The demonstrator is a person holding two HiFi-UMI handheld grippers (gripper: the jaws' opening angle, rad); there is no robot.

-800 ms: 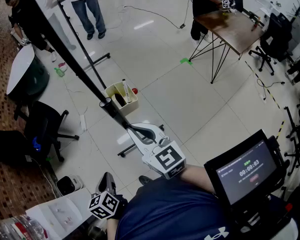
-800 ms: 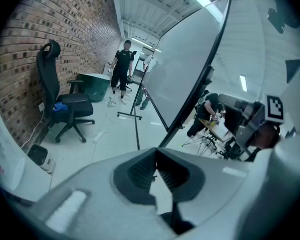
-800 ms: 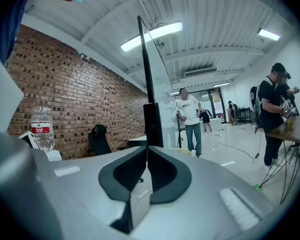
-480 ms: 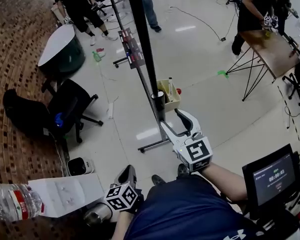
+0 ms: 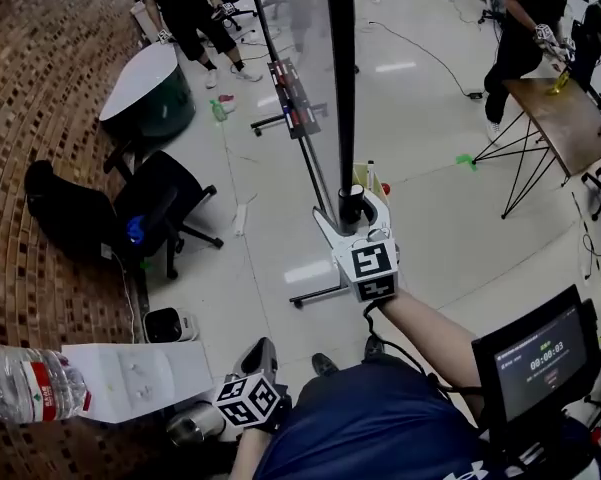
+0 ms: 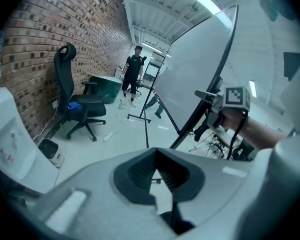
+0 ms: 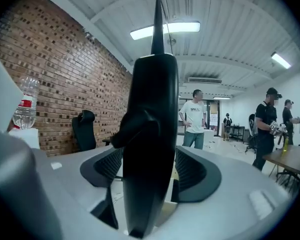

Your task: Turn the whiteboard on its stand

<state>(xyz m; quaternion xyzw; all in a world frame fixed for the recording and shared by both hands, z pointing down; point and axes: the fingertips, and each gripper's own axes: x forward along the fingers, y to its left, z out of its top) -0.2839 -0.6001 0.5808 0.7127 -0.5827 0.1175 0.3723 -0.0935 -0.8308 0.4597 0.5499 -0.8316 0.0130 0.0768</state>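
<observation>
The right claw (image 5: pixel 358 208) is clamping the black edge frame of the whiteboard (image 5: pixel 340 88), its jaws pressing that frame from both sides, as the right gripper view shows. In the head view the board is running edge-on from the claw toward 12 o'clock, above the stand (image 5: pixel 315 293) on the floor. The left claw (image 5: pixel 260 353) is hanging low at 7 o'clock, jaws together and holding nothing. Judging by the edge-on board, the turn is looking partly done. Swinging the panel round to its final face and letting go are remaining.
</observation>
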